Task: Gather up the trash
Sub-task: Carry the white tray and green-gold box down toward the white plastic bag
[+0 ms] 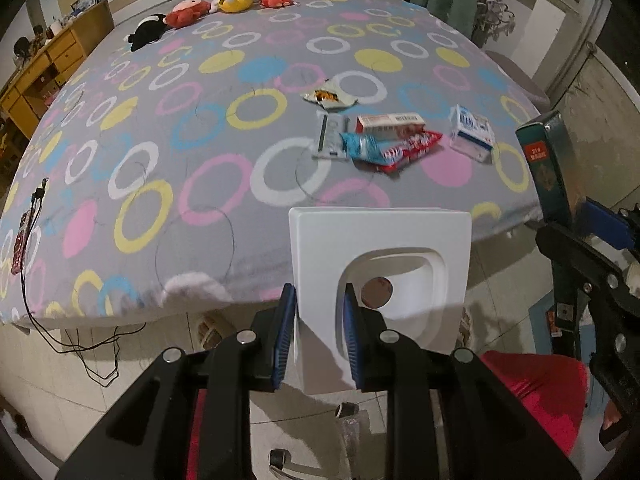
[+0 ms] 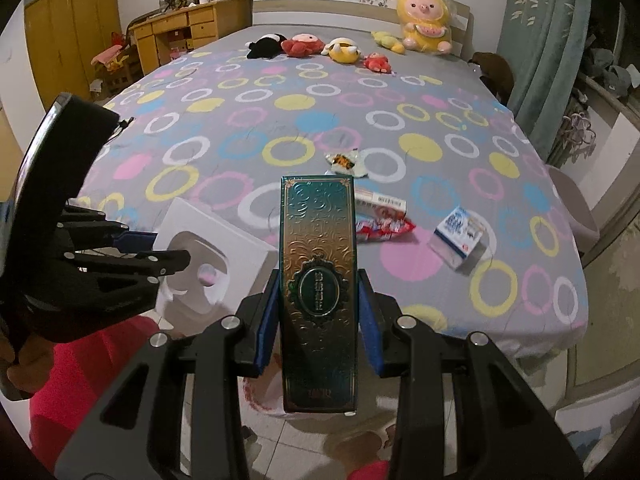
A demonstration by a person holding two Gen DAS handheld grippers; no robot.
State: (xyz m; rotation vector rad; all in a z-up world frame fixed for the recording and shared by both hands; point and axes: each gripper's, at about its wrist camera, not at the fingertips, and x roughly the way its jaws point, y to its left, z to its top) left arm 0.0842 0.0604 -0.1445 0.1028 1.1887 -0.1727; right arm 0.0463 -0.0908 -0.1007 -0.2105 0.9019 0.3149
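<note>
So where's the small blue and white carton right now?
The small blue and white carton lies on the circle-patterned bedspread near the bed's right edge, to the right of the red and blue snack wrapper in both wrist views.

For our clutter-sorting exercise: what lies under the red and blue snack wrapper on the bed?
The red and blue snack wrapper overlaps a silver packet at its left end and the lower edge of a red and white box. Whatever else lies under it is covered.
</note>
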